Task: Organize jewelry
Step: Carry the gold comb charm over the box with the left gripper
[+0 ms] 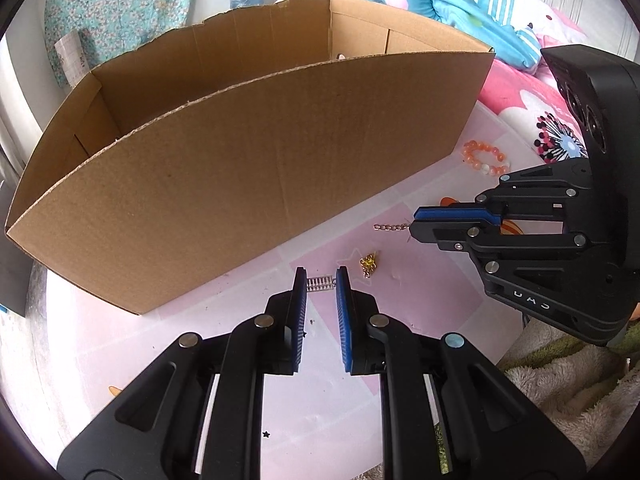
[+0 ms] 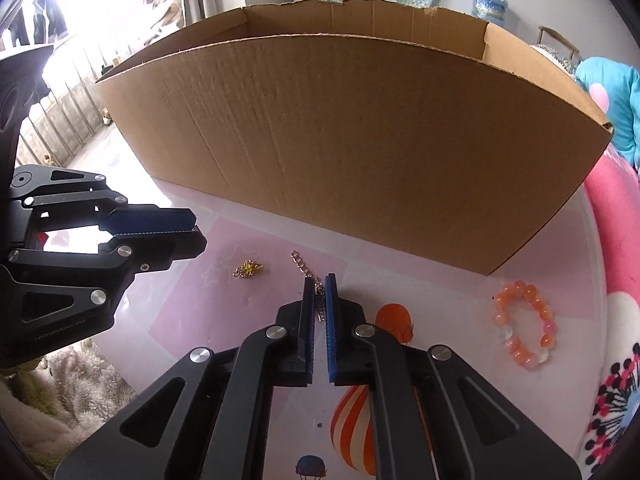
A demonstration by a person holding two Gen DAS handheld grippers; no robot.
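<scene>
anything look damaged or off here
The box has a ragged, torn top edge along its back wall, as if a flap was ripped off. The jewelry lies scattered loose on the table in front of it; nothing else stands out.

Bright daylight, round fisheye pictures with bent edges.

Light pours in from the window (image 2: 60, 52) at the far left of the right wrist view, so white there that you can hardly see details. It makes a shiny white glare on the worktop (image 2: 256, 236). The cardboard box (image 1: 248, 184) looks curved, and its near wall is in soft shade. The corners of both pictures are black. Near things look sharp, with hardly any blur.
</scene>
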